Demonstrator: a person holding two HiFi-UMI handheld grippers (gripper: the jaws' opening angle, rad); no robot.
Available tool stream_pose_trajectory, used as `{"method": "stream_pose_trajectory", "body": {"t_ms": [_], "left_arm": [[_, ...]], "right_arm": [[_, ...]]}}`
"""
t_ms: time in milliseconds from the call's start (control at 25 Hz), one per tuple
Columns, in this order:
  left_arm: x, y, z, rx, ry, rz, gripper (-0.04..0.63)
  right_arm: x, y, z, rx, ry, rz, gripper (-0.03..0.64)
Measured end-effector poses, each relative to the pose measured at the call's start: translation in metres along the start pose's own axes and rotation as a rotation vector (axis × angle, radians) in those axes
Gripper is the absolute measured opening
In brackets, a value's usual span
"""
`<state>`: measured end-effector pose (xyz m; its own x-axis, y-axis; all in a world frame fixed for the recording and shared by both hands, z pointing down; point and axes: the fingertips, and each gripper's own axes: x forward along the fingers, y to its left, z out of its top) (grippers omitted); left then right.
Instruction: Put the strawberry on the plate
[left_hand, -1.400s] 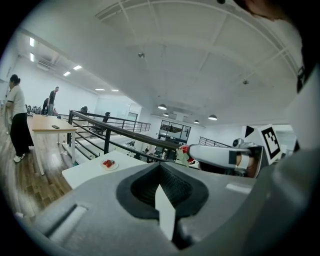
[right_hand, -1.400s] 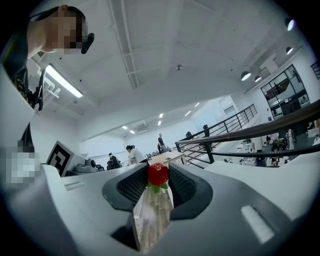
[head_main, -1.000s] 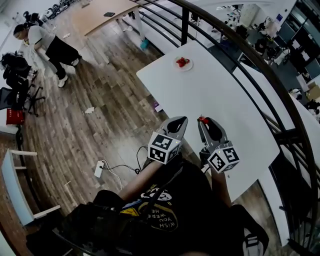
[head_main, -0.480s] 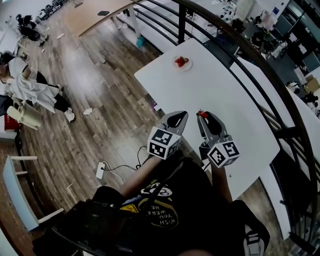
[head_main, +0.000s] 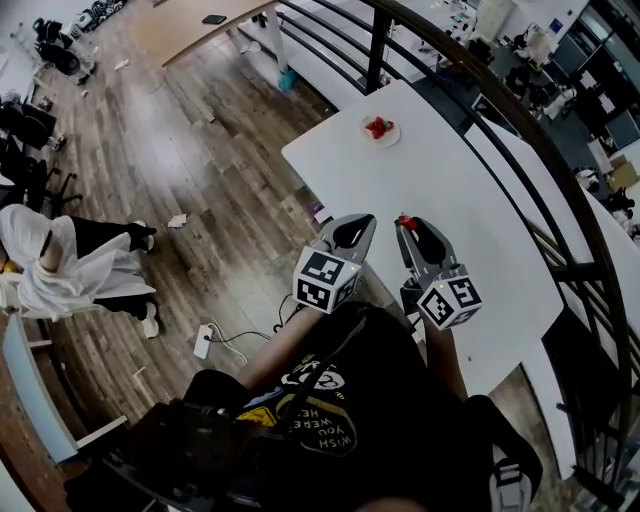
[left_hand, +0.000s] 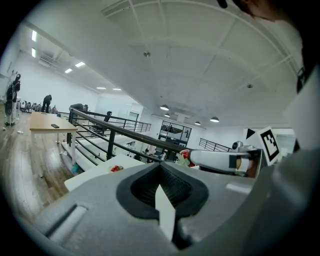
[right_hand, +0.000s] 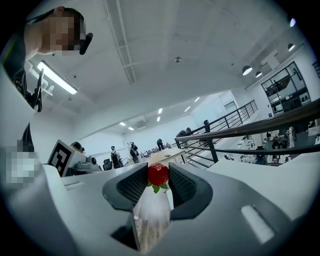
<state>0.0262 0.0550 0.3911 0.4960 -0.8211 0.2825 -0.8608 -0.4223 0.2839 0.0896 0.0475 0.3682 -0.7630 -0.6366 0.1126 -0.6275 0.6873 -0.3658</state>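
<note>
A small red strawberry (head_main: 406, 222) with green leaves is pinched at the tips of my right gripper (head_main: 408, 227), which hangs over the near part of the white table (head_main: 460, 190). The right gripper view shows the strawberry (right_hand: 158, 174) between the ribbed pads of the right gripper (right_hand: 159, 176). My left gripper (head_main: 349, 232) is beside it at the table's near-left edge, shut and holding nothing. At the table's far end is the small white plate (head_main: 393, 137) with red strawberries (head_main: 377, 127) on it. In the left gripper view the plate (left_hand: 116, 169) lies ahead of the left gripper (left_hand: 161, 168).
A dark metal railing (head_main: 520, 130) curves along the table's far and right sides. Left of the table is wooden floor with a power strip and cable (head_main: 201, 339). A person in white (head_main: 60, 270) bends over there. A wooden desk (head_main: 200, 18) stands farther back.
Both grippers have drifted forward over the table, the strawberry still in the right one. The person on the floor at left has walked nearer, toward the frame's lower left.
</note>
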Motion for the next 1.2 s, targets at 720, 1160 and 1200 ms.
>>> {"method": "stream_pose_trajectory", "body": {"t_ms": [720,1160,1200], "left_arm": [[0.022,0.044,-0.005,-0.038,0.053,0.022,0.002],[0.081,0.038,0.003,-0.011,0.094,0.006,0.002],[0.086,0.035,0.002,-0.009,0.099,0.000,0.002]], "right_arm": [[0.044,-0.018,-0.004,0.032,0.056,-0.003,0.130],[0.052,-0.065,0.006,0.057,0.053,0.004,0.130],[0.051,-0.069,0.005,0.059,0.054,0.003,0.130]]}}
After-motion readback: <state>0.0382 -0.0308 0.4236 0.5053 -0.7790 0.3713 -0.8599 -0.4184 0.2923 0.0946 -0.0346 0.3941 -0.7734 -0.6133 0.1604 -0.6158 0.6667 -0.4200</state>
